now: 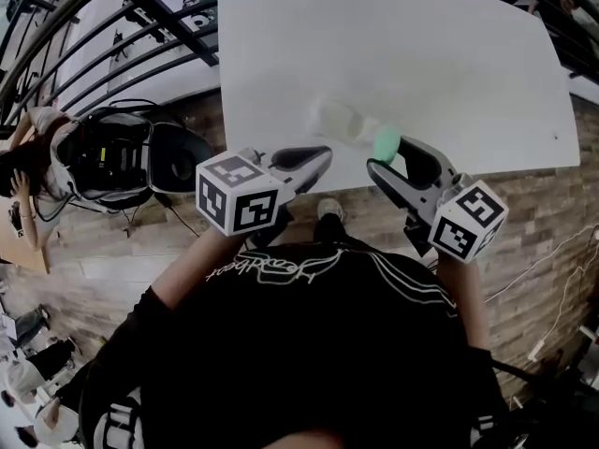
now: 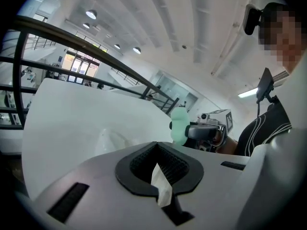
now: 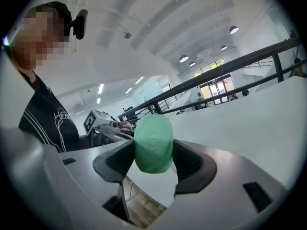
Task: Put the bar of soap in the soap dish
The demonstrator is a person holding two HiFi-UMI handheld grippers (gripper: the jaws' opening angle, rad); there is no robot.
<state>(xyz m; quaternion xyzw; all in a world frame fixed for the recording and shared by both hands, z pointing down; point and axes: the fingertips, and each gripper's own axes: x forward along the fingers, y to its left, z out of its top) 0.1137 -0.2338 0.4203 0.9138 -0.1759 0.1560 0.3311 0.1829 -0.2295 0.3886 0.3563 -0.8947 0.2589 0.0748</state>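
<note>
Right tool (image 3: 153, 152) clamps the bar of soap (image 3: 153, 140), left tool (image 2: 156, 146) closed; the soap dish (image 1: 339, 120) just beyond shows in head view, not right gripper view.

White table (image 1: 449, 54), wood-plank floor (image 1: 122, 251), black railings (image 1: 164, 12), white ceiling (image 2: 168, 13), round lamps (image 2: 91, 14)

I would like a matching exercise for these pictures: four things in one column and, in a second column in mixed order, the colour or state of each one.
Things
1. bar of soap
2. soap dish
3. left gripper
4. table

Colours or states
A. white and flat, bearing the dish
B. jaws together, no soap between them
C. green, clamped in the right gripper
D. see-through, lying on the table, no soap in it

Pairs: 1-C, 2-D, 3-B, 4-A
</note>
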